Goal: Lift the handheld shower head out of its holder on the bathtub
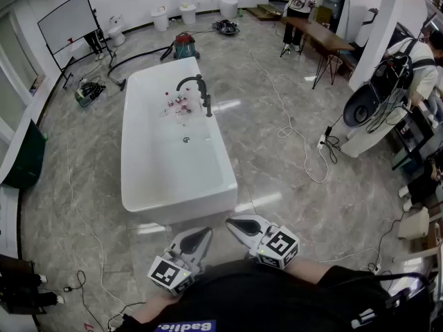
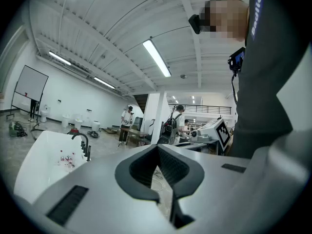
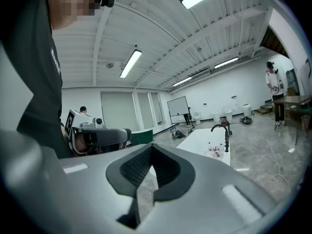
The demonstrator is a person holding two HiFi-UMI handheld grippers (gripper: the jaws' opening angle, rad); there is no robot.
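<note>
Head view puts us at the near end of the white bathtub [image 1: 181, 206]. Our left gripper [image 1: 203, 234] and right gripper [image 1: 234, 224] are both clamped together on nothing. The shower head [image 1: 207, 105] sits upright in its holder on the tub's rim beside the black faucet [image 1: 190, 81], and small pinkish bottles [image 1: 176, 104] lie inside the tub there.
</note>
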